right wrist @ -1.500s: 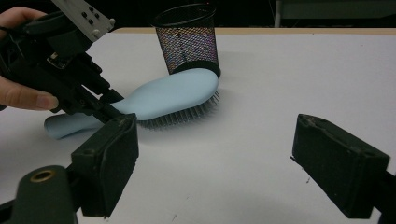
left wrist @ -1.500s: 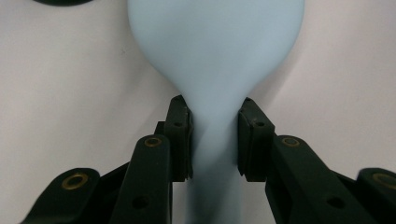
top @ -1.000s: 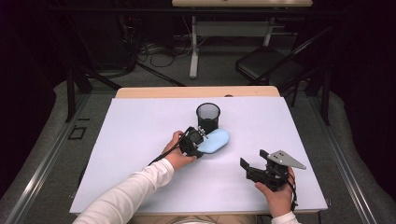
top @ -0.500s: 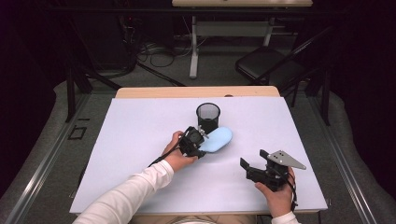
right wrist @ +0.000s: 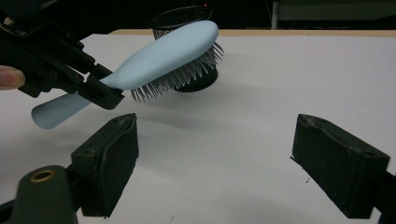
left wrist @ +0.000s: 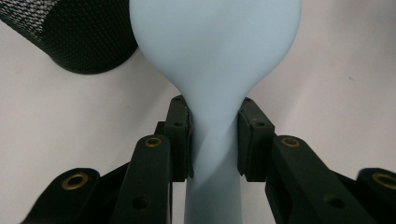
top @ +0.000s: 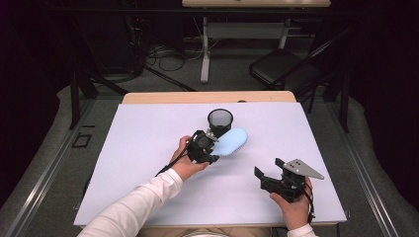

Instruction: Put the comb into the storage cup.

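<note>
High view: at frame centre the left gripper pinches a pale blue hairbrush beside the black mesh cup; the right gripper, lower right, has its jaws spread with nothing between.

Left gripper view: pads clamp the handle mid-frame.

Right gripper view: the brush is lifted at upper left, bristles down.

No readable writing.

Pale lavender worktop with a light wooden far edge, grey carpet floor around it, black folding chair beyond its far right corner, white-legged table and tangled cables behind, dark unlit room.
</note>
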A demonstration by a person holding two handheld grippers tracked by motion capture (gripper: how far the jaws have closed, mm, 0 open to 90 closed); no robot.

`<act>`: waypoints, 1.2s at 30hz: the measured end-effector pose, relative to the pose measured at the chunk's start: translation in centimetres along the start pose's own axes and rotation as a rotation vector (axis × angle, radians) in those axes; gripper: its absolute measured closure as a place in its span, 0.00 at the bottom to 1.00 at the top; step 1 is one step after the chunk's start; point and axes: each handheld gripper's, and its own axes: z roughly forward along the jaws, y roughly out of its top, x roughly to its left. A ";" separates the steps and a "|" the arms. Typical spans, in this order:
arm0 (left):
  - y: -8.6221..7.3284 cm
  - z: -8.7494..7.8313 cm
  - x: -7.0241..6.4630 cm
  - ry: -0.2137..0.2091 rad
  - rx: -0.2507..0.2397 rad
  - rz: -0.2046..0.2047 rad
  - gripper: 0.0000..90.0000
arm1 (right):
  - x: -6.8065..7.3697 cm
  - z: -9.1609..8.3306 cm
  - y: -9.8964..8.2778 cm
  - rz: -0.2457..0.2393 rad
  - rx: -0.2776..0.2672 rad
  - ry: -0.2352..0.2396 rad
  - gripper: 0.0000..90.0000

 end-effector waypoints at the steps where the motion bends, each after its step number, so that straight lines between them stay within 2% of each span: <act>1: 0.0 -0.2 0.0 -0.002 -0.008 -0.001 0.78 | 0.0 0.0 0.0 0.000 -0.001 -0.003 0.16; 22: 0.2 -3.1 0.4 -0.022 -0.129 -0.043 0.78 | 0.2 0.0 0.0 -0.010 0.004 0.002 0.13; 36: 0.5 -4.7 0.7 -0.012 -0.207 -0.058 0.78 | 0.4 0.2 0.1 -0.027 0.012 0.008 0.13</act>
